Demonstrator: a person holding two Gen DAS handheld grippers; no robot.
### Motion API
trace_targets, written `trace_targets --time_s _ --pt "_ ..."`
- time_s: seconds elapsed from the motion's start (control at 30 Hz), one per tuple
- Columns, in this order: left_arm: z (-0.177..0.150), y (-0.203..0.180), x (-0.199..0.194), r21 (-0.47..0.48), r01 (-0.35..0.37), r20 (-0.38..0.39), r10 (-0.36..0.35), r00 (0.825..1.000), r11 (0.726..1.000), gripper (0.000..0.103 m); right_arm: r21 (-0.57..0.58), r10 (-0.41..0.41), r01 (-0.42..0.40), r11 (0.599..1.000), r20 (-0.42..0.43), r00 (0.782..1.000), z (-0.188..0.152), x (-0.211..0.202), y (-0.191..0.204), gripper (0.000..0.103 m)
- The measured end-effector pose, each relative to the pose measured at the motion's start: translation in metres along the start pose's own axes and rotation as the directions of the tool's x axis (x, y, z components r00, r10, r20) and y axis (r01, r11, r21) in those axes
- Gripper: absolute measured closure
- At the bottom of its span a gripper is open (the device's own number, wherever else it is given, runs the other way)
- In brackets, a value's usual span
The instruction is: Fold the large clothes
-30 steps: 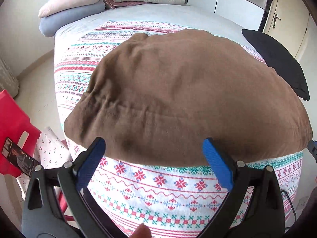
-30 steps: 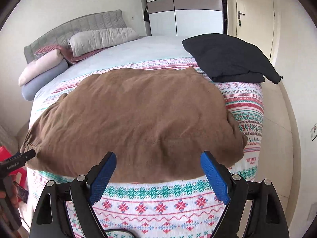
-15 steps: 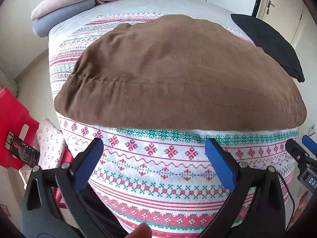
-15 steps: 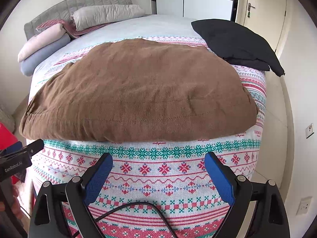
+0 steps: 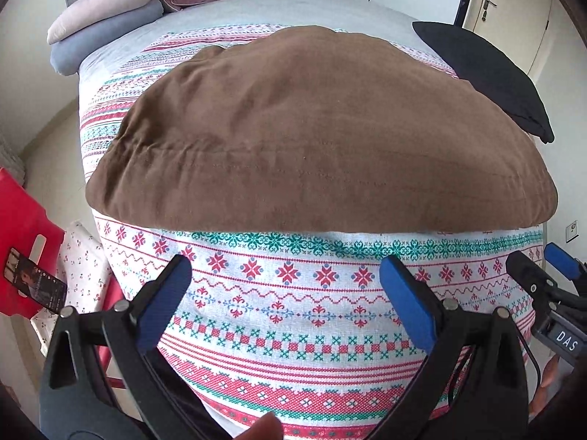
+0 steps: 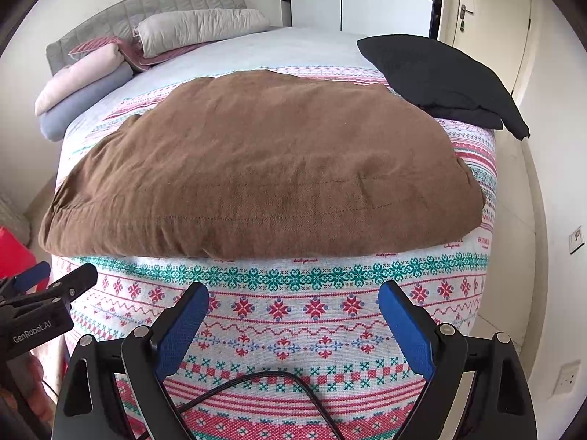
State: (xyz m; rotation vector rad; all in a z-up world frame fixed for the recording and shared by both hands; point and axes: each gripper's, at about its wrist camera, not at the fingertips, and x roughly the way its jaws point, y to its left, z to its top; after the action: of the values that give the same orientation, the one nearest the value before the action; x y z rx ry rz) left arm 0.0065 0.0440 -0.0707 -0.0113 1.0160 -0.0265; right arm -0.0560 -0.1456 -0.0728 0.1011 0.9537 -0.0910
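I see the brown garment lying flat across the bed, long axis apparently left-right. My left gripper and right gripper hang spread, empty. Only the right view shows the headboard.

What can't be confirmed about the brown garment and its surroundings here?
- Folded brown fabric garment: garment type and layers beneath, hidden by its top layer, both views.
- Folded black cloth: what it is, too bunched.
- Red object: cut off by left-wrist view's edge.

Bed with grey padded headboard, white wardrobe, cream door, pale walls, daylight
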Motion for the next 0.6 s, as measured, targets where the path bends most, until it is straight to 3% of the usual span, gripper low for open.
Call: trace_targets --time_s 0.6 --pt "-0.0026 -0.0040 0.0004 0.015 0.005 -0.009 -0.004 1.000 1.000 0.001 -0.001 0.008 -0.008 1.000 -0.007 1.000 -0.0021 0.0016 0.0024 0.008"
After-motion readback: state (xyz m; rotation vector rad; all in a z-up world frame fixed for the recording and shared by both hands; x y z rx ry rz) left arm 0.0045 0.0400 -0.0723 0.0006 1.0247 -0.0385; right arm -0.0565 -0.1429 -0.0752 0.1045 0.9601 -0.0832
